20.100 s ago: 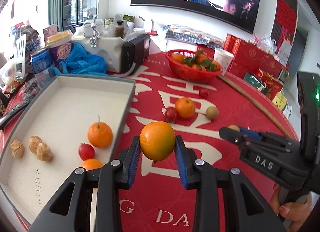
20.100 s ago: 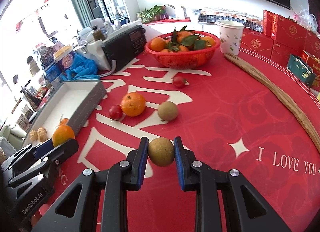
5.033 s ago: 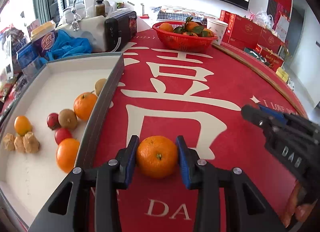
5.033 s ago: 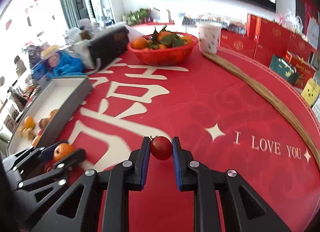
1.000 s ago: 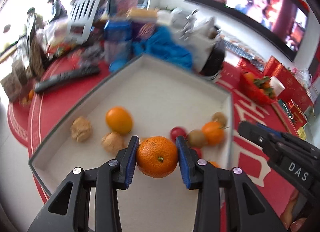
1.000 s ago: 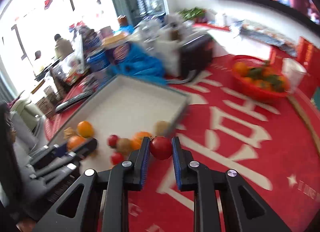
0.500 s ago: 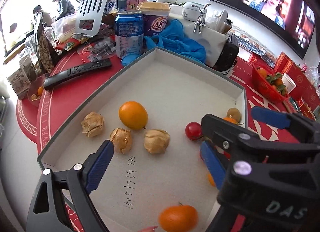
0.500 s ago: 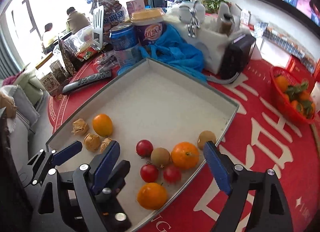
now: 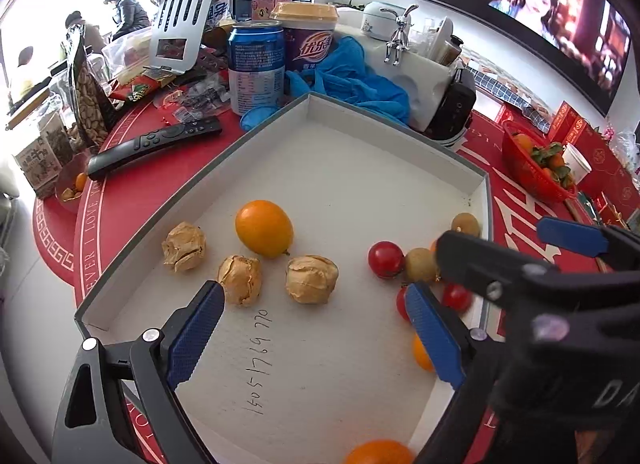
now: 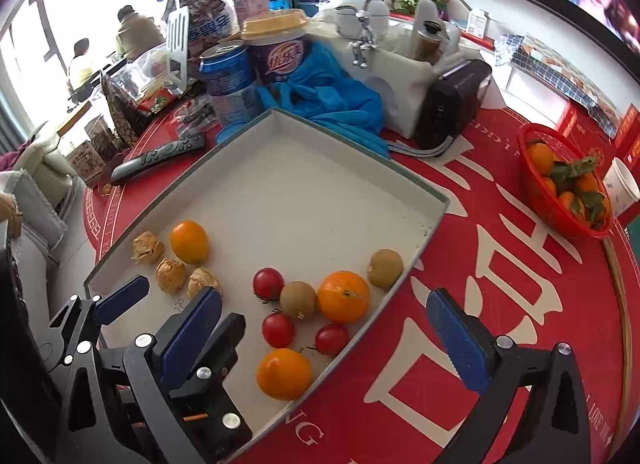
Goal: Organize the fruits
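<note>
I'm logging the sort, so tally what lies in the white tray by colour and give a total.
Orange fruits: 4 (one shows only at the bottom of the left wrist view)
Red tomatoes: 3
Brown round fruits: 2
Tan papery husked fruits: 3
Total in the tray: 12

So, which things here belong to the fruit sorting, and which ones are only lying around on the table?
Belong to the job:
- white tray
- oranges
- cherry tomatoes
- brown round fruits
- husked fruits
- left gripper, open
- right gripper, open

Just lying about:
- remote control
- blue can
- purple cup
- blue cloth
- red basket
</note>
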The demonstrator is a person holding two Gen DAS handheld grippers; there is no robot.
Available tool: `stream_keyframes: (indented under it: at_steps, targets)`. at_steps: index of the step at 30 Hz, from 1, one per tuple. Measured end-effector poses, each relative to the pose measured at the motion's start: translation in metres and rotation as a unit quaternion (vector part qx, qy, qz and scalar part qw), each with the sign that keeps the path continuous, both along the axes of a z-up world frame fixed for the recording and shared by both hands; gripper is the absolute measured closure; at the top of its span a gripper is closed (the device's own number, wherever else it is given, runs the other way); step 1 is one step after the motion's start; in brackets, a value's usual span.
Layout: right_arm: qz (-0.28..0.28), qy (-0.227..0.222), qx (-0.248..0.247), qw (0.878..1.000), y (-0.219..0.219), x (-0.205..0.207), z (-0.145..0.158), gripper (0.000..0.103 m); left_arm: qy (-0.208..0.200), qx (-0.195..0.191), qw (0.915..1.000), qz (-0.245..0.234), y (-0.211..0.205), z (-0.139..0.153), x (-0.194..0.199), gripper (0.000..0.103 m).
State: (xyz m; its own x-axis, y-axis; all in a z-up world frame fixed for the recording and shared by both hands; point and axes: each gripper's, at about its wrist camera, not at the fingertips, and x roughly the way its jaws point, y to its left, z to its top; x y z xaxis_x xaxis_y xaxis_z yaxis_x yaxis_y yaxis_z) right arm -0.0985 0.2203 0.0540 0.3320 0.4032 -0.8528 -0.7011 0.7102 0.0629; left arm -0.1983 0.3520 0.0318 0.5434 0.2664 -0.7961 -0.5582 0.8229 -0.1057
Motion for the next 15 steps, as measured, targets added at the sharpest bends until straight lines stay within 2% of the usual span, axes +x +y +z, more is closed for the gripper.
stream_keyframes:
  at_steps: [15]
  targets:
    - [-0.007,-0.014,-0.042,0.999,-0.0028,-0.0001,-0.0045,0.000,0.011,0.037,0.9992,0.001,-0.0084,0.0011,0.0007,0.009]
